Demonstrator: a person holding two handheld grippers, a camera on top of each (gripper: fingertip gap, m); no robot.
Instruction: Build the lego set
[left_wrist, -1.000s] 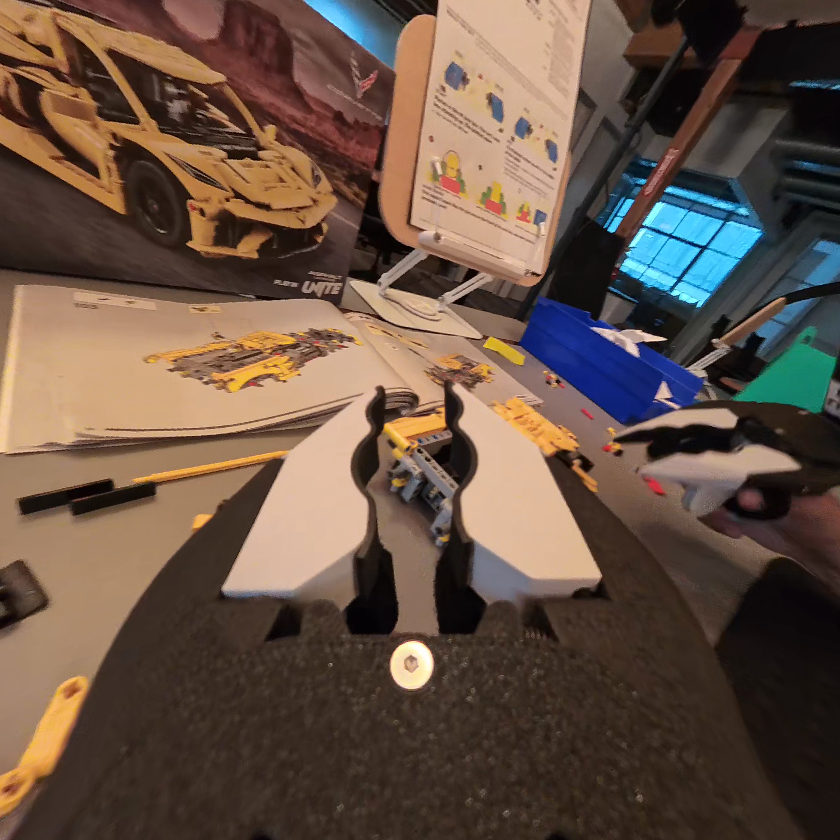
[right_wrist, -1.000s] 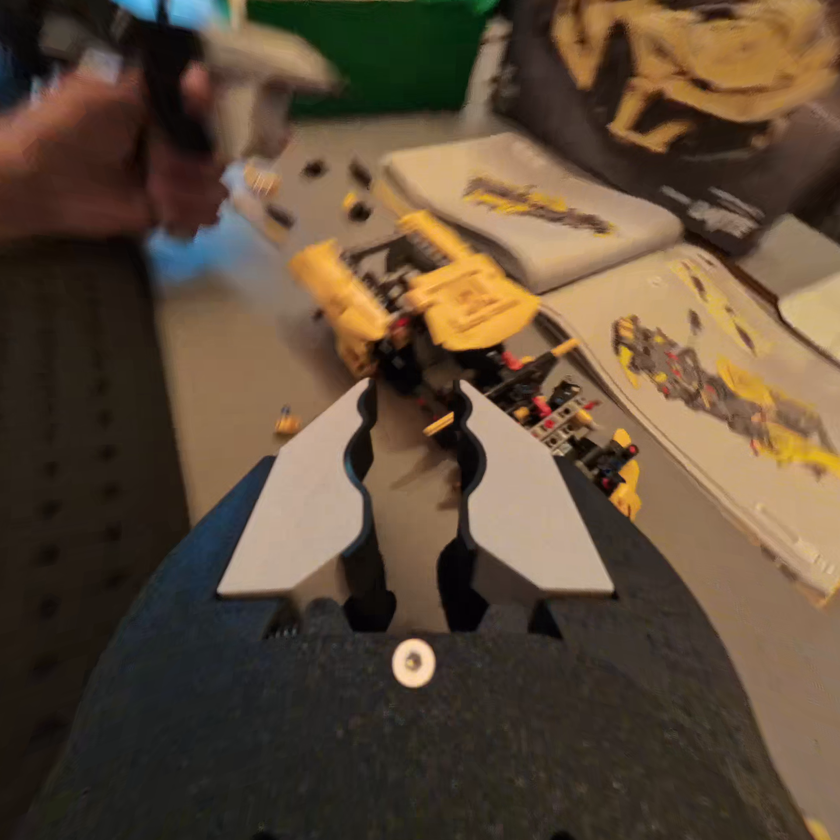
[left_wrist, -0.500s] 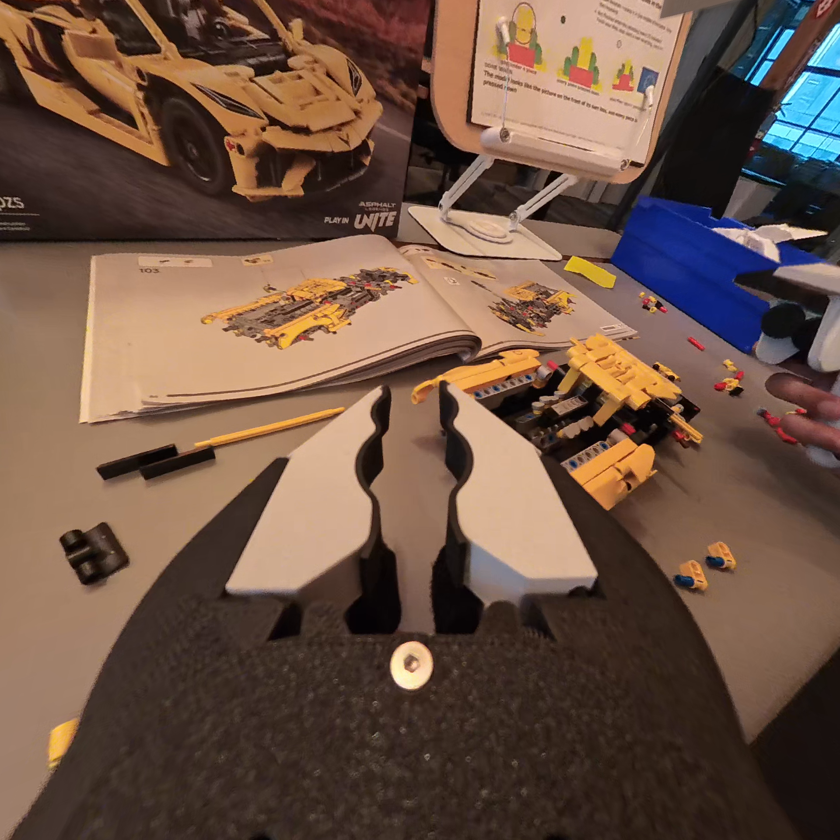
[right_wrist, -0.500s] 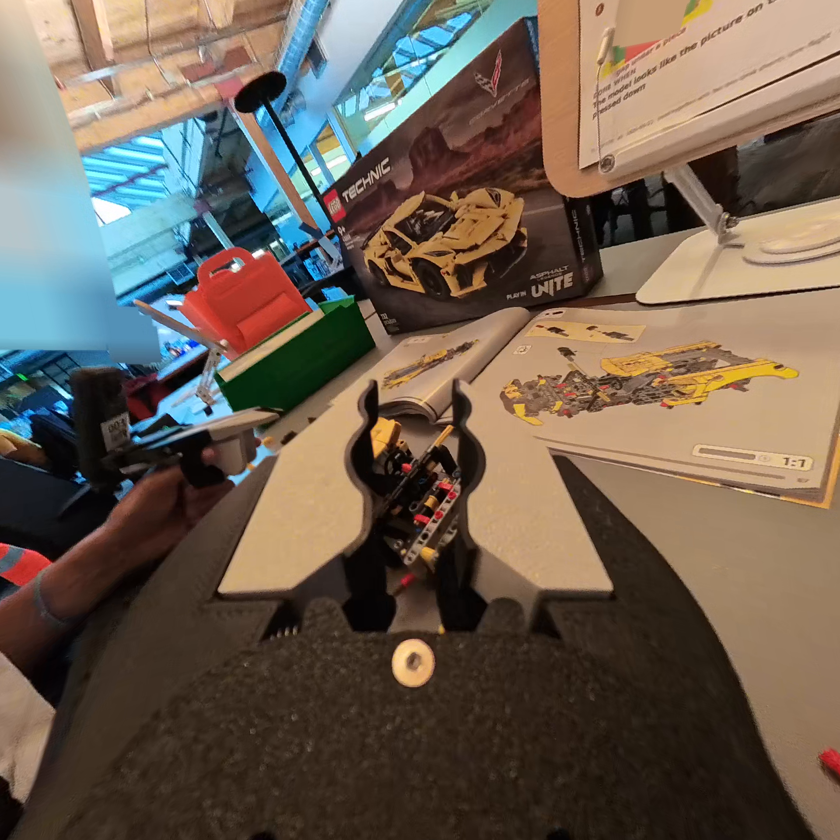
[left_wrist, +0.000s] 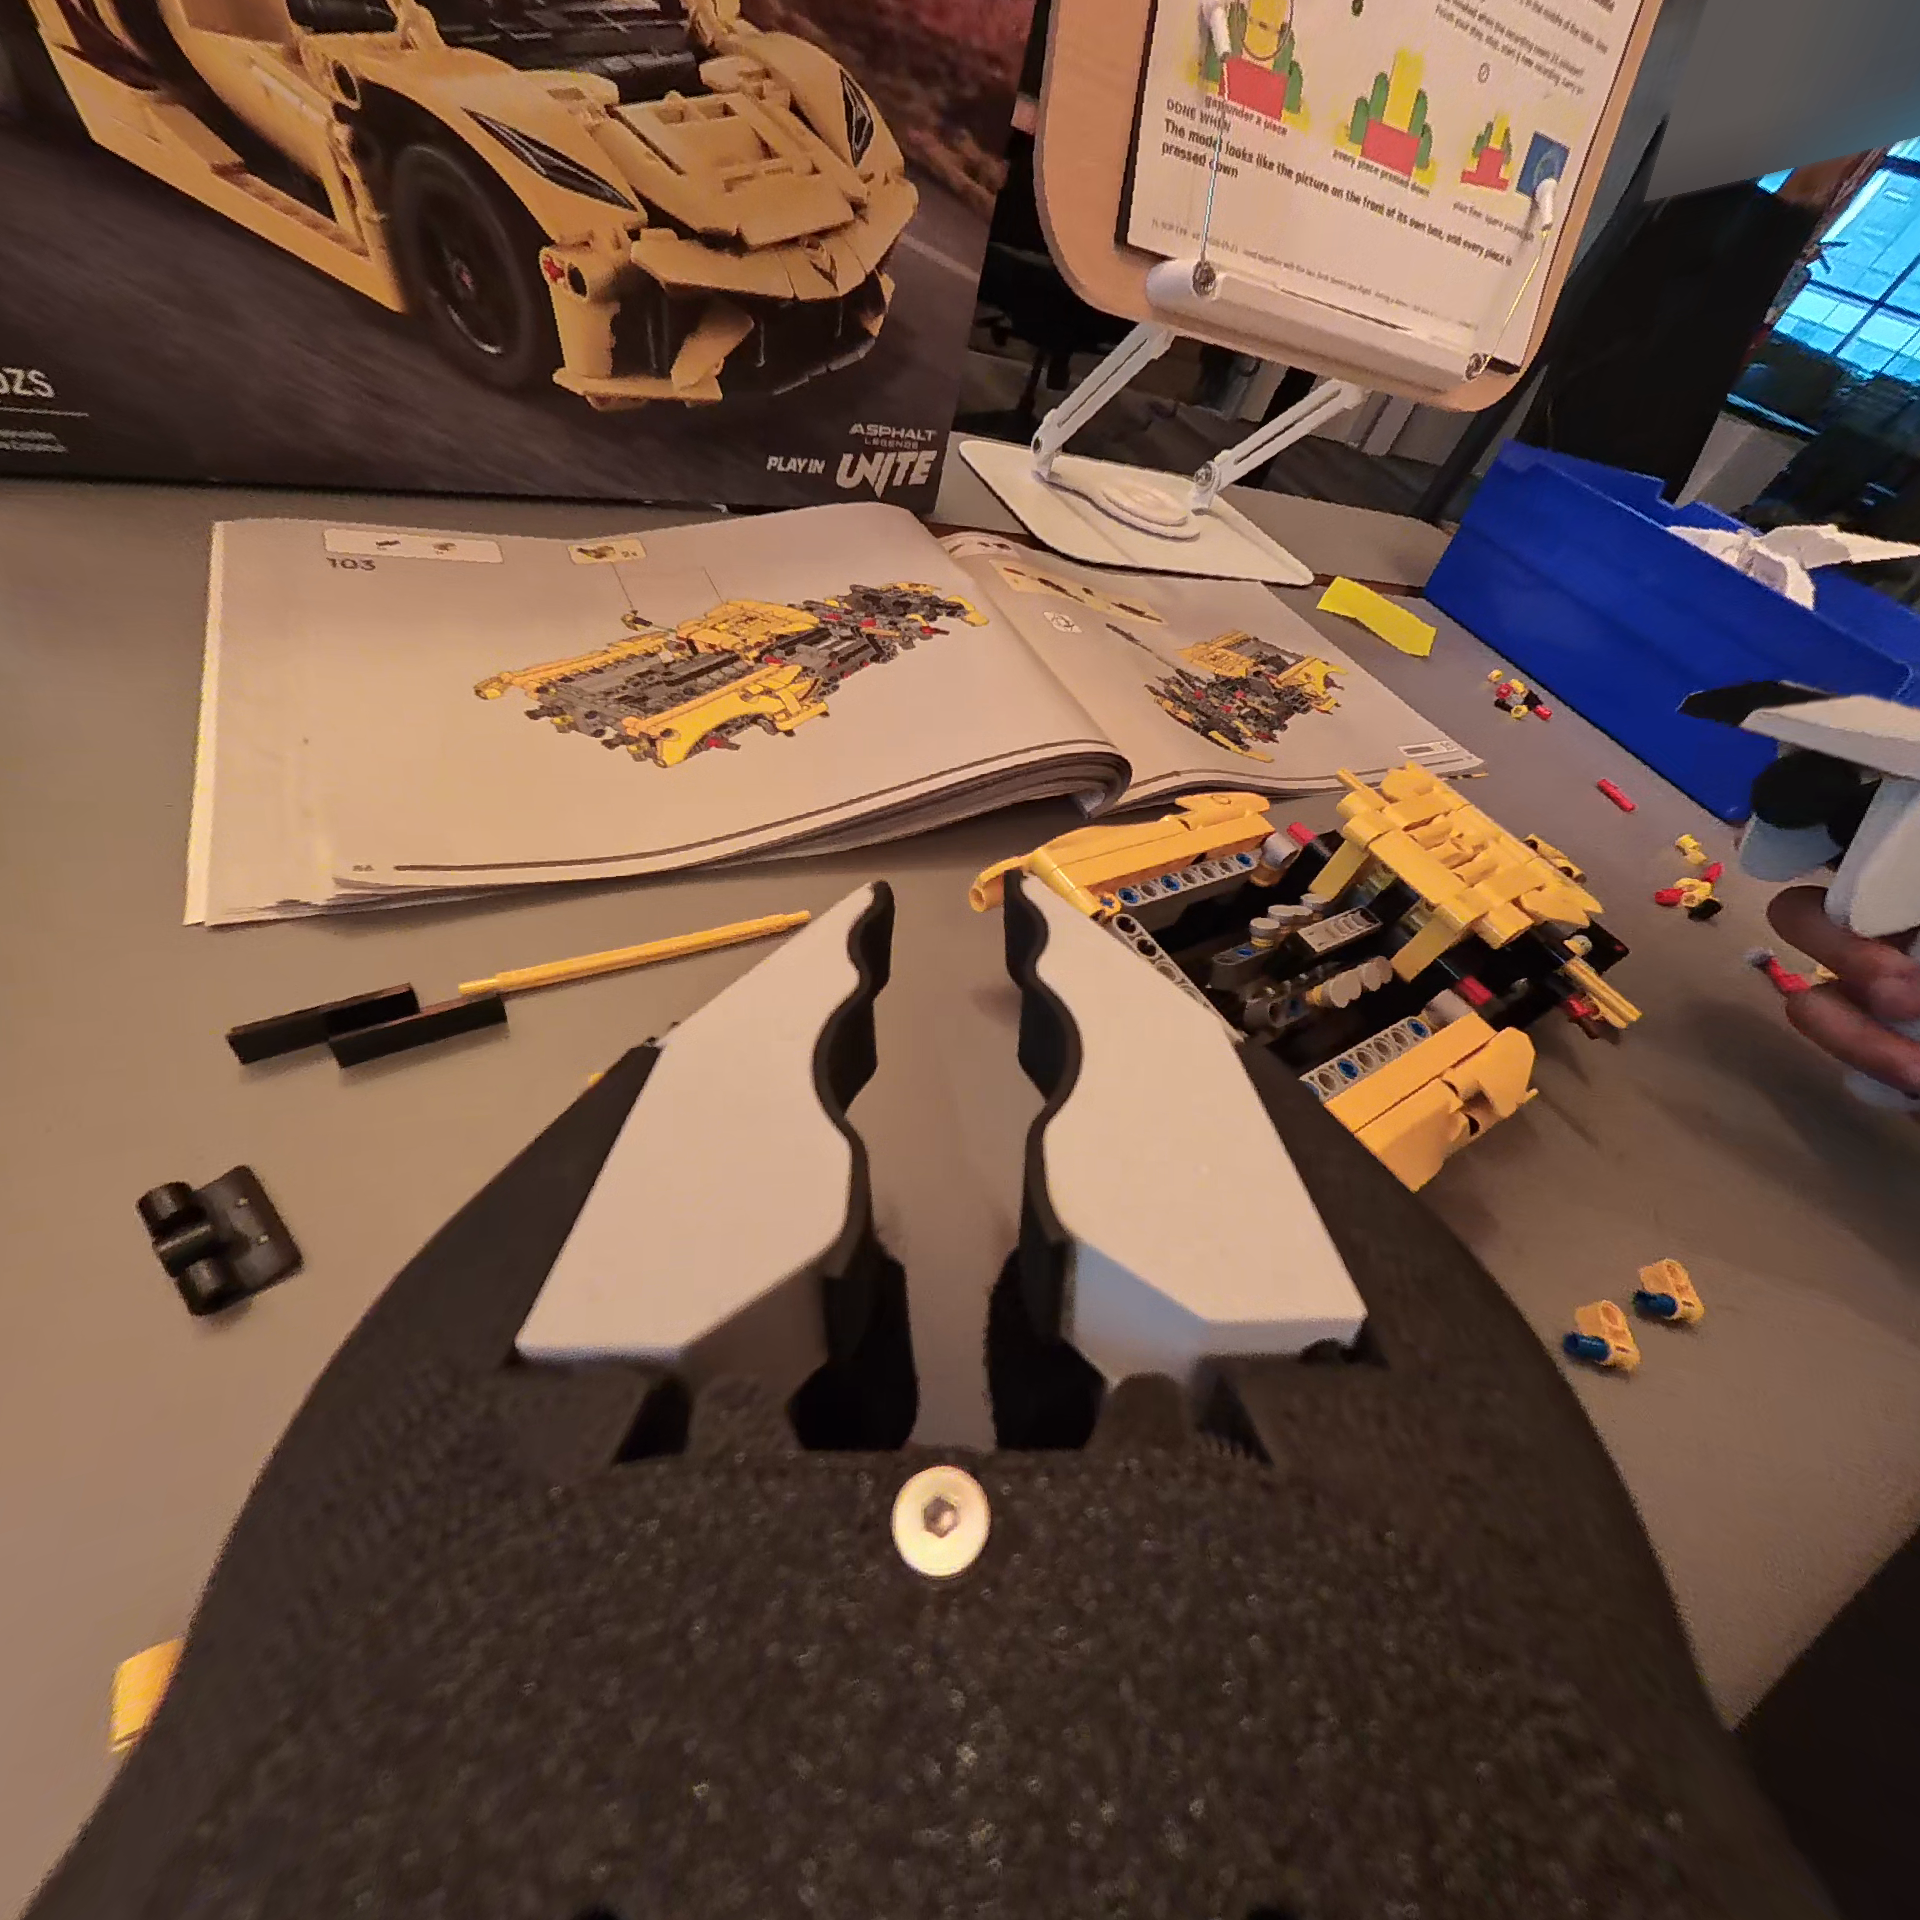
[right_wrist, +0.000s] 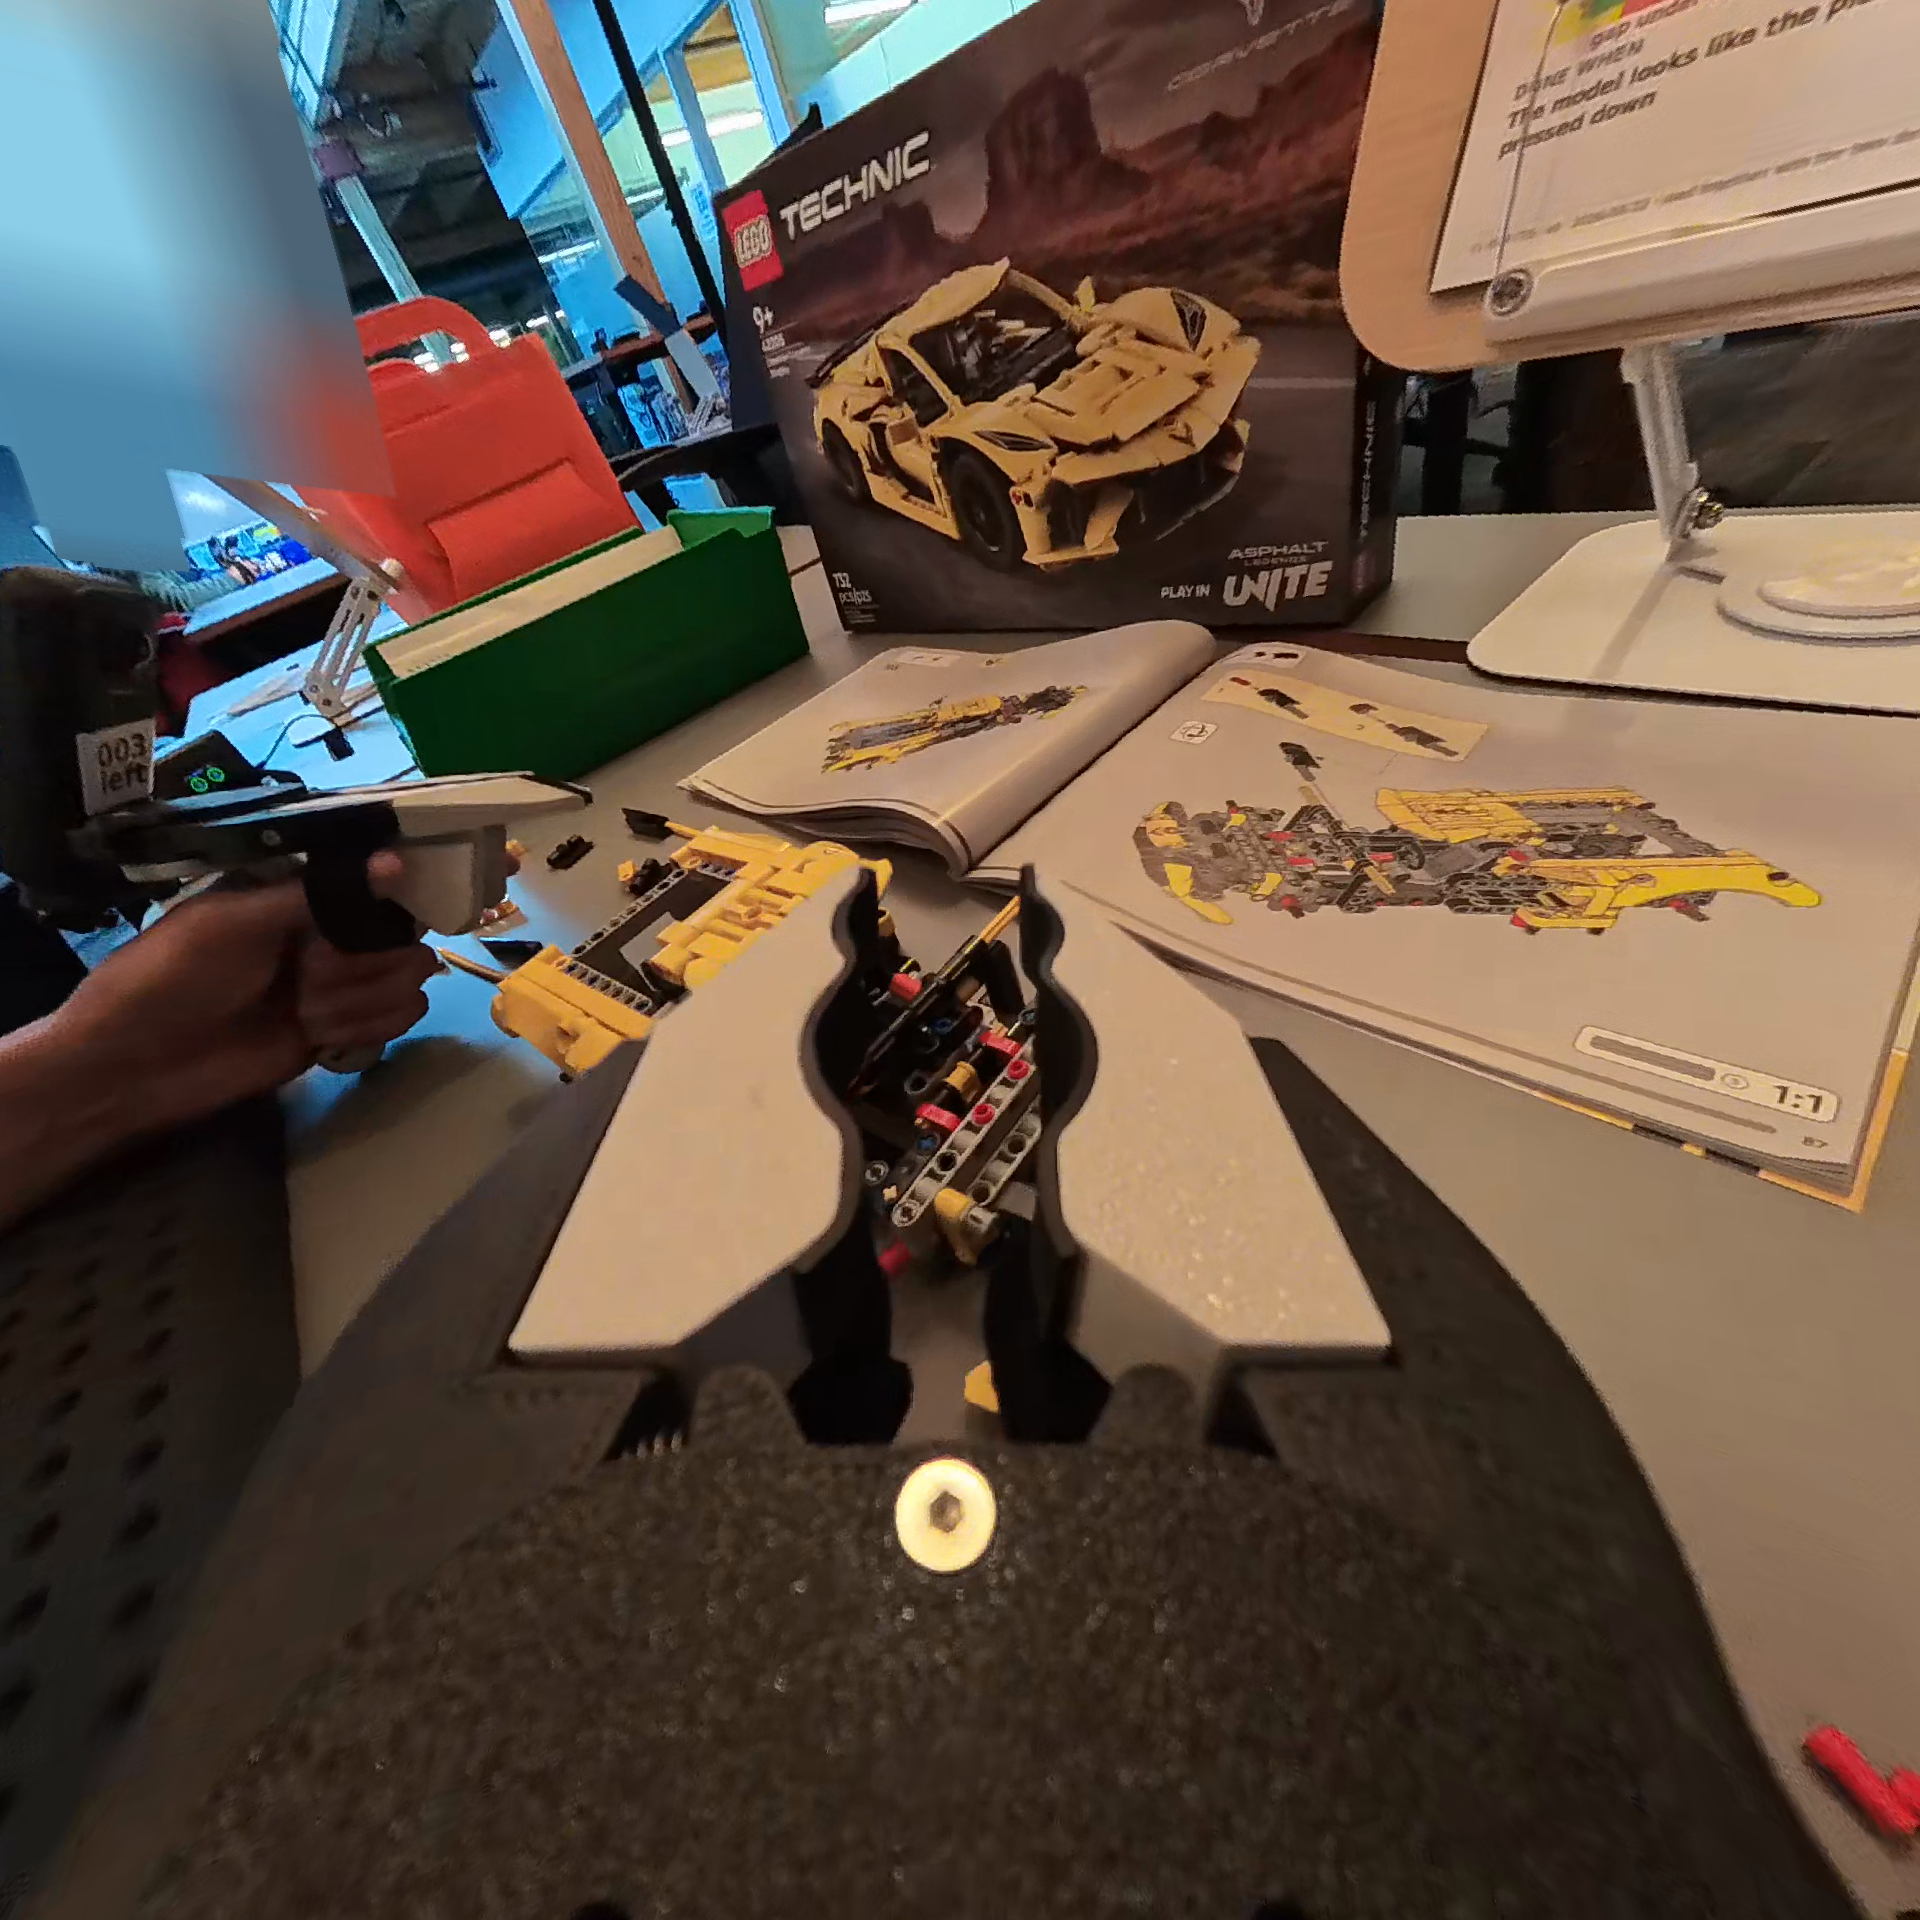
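On the far left of the grey table (left_wrist: 94, 1039) in the left wrist view lies a small black hinge-like part (left_wrist: 216, 1236), and a little farther away 2 black bars (left_wrist: 364, 1023) lie side by side, with a thin yellow rod (left_wrist: 634, 951) just to their right. Behind them the instruction booklet (left_wrist: 644, 707) lies open, and behind the booklet stands the set's box (left_wrist: 468, 239) with a picture of a yellow car. The left gripper (left_wrist: 943, 935) hangs over bare table with its fingers spread and nothing between them. To its right the half-built yellow and black lego model (left_wrist: 1392, 956) rests on the table, near the booklet's right page. Near the model 2 small yellow connectors (left_wrist: 1636, 1314) lie together, and farther off some small red and yellow pieces (left_wrist: 1688, 883) are scattered. Behind stand a wooden stand with a sheet (left_wrist: 1340, 177) and a blue bin (left_wrist: 1621, 613). At the right edge the right gripper (left_wrist: 1829, 769) shows only in part. In the right wrist view the person's left hand (right_wrist: 239, 997) holds the left gripper at the left, before a green bin (right_wrist: 592, 644). The right gripper's fingers (right_wrist: 727, 1122) are apart, and the model's dark frame with red pins is visible in the gap, but I cannot tell if they touch it.
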